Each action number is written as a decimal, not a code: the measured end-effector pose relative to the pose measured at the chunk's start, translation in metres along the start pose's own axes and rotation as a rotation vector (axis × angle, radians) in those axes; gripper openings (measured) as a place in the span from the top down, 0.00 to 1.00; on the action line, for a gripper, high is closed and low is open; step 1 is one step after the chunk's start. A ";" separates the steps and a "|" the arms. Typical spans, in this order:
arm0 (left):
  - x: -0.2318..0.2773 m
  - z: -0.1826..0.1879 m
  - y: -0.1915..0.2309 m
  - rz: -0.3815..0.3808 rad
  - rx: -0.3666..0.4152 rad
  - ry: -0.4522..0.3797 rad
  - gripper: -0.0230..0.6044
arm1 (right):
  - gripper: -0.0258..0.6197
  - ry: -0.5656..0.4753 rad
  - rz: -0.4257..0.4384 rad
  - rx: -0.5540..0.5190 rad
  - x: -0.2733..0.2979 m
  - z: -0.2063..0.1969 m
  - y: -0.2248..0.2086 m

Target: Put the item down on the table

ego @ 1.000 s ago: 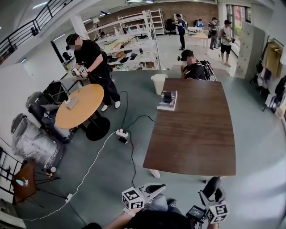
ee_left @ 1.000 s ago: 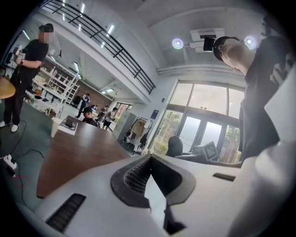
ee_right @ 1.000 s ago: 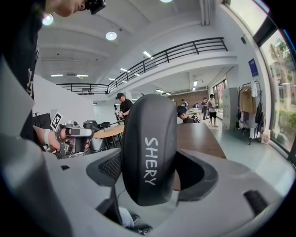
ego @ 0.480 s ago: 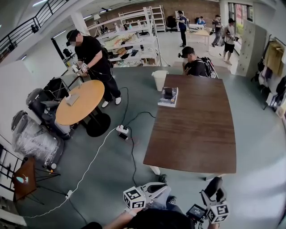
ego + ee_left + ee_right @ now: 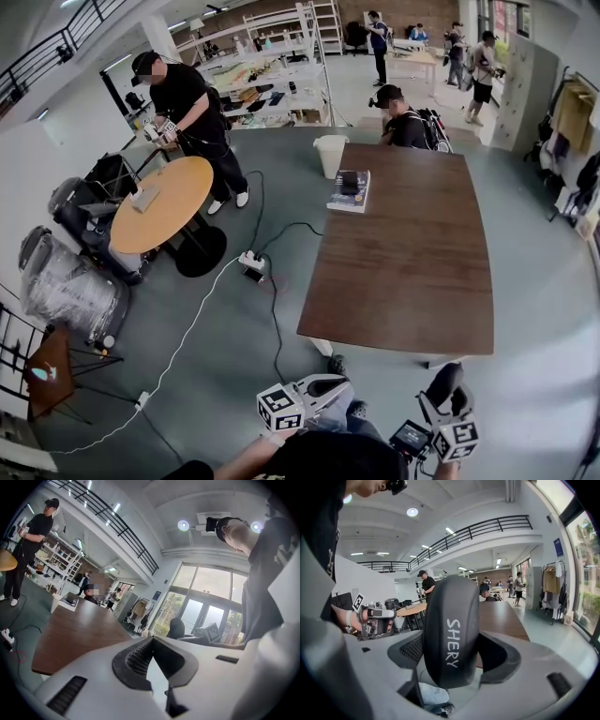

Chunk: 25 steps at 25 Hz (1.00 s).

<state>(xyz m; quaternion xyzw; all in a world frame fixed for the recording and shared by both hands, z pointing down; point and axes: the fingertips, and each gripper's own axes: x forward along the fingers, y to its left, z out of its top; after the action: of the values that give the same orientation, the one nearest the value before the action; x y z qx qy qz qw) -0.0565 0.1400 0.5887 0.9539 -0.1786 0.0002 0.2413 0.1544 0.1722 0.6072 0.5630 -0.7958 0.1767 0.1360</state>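
Stretching away ahead of the person, the long brown table (image 5: 403,253) fills the middle of the head view. Both grippers hang short of its near edge. The left gripper (image 5: 323,386) has its jaws together with nothing between them. The right gripper (image 5: 446,394) clamps a black oval SHERY case (image 5: 450,630), held upright off the table.
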 end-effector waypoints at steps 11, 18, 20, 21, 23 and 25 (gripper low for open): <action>-0.003 -0.003 0.008 -0.001 -0.009 0.004 0.95 | 0.43 -0.002 0.004 0.000 0.007 -0.002 0.006; -0.005 -0.004 0.012 0.005 -0.019 -0.002 0.95 | 0.43 0.008 0.017 -0.005 0.015 -0.001 0.009; -0.005 -0.004 0.013 0.009 -0.020 -0.004 0.95 | 0.43 0.010 0.020 -0.007 0.017 0.001 0.009; -0.005 -0.003 0.013 0.012 -0.020 -0.006 0.95 | 0.43 0.011 0.021 -0.006 0.018 0.001 0.008; -0.006 -0.003 0.016 0.021 -0.026 -0.008 0.95 | 0.43 0.019 0.027 -0.004 0.022 0.000 0.008; -0.008 -0.002 0.019 0.032 -0.033 -0.010 0.95 | 0.43 0.024 0.040 -0.007 0.027 0.001 0.010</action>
<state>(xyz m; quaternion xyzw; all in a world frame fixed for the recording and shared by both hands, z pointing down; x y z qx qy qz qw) -0.0706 0.1282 0.5986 0.9468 -0.1951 -0.0036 0.2559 0.1359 0.1523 0.6158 0.5444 -0.8057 0.1835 0.1441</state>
